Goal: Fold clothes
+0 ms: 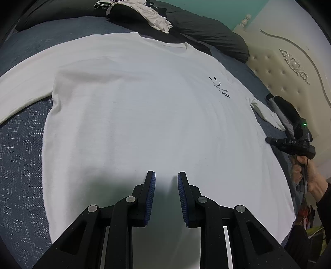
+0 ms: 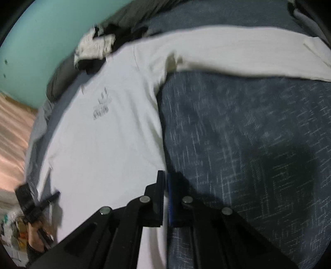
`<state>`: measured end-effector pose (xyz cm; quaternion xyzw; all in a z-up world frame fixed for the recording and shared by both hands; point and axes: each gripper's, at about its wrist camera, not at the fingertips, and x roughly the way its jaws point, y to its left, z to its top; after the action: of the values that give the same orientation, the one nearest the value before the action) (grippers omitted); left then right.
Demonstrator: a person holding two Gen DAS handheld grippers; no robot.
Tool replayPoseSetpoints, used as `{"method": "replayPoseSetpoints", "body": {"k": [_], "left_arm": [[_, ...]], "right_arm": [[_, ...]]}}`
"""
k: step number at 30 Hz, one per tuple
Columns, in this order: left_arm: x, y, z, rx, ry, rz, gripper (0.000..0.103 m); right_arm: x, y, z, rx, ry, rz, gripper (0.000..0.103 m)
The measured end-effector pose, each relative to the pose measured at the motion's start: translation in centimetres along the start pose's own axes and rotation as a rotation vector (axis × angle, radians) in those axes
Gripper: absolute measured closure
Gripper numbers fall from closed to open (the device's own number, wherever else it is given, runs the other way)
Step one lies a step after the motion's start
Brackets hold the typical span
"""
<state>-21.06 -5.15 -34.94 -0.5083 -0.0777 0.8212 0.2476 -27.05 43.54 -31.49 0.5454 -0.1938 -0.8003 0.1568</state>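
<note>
A white long-sleeved shirt (image 1: 144,115) lies flat, front up, across the blue patterned bedspread (image 1: 20,157). The left gripper (image 1: 166,186) hovers over its hem with jaws narrowly apart, empty. The right gripper (image 2: 165,192) is pinched on the shirt's side edge.

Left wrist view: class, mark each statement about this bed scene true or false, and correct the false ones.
1. The white shirt lies spread flat, front up, on the blue bedding. True.
2. The left gripper is shut tight. False: its fingers stand apart over the shirt's lower part, holding nothing.
3. A smiley print marks the shirt's chest. True.
4. The wall behind the bed is red. False: it is green.
5. The shirt's collar is buried under other clothes. False: the loose garments lie beyond the collar, which is in plain view.
</note>
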Motion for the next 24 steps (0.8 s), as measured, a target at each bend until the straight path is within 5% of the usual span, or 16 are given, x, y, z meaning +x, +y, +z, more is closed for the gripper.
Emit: {"method": "replayPoseSetpoints", "body": {"k": [15,18,24], "left_arm": [[-0.6,-0.2,-0.1,0.001,-0.007,-0.017,0.079],[-0.5,-0.3,-0.2,0.002,-0.005,-0.016,0.079],[-0.5,-0.6,-0.2,0.009,-0.004,-0.019,0.079]], "right_arm": [[-0.1,0.2,-3.4,-0.026,0.124,-0.011,0.091],[-0.1,0.8,-3.7,-0.049,0.128,-0.009,0.099],[-1.4,1.7,-2.8,-0.092,0.079,-0.096,0.1]]}}
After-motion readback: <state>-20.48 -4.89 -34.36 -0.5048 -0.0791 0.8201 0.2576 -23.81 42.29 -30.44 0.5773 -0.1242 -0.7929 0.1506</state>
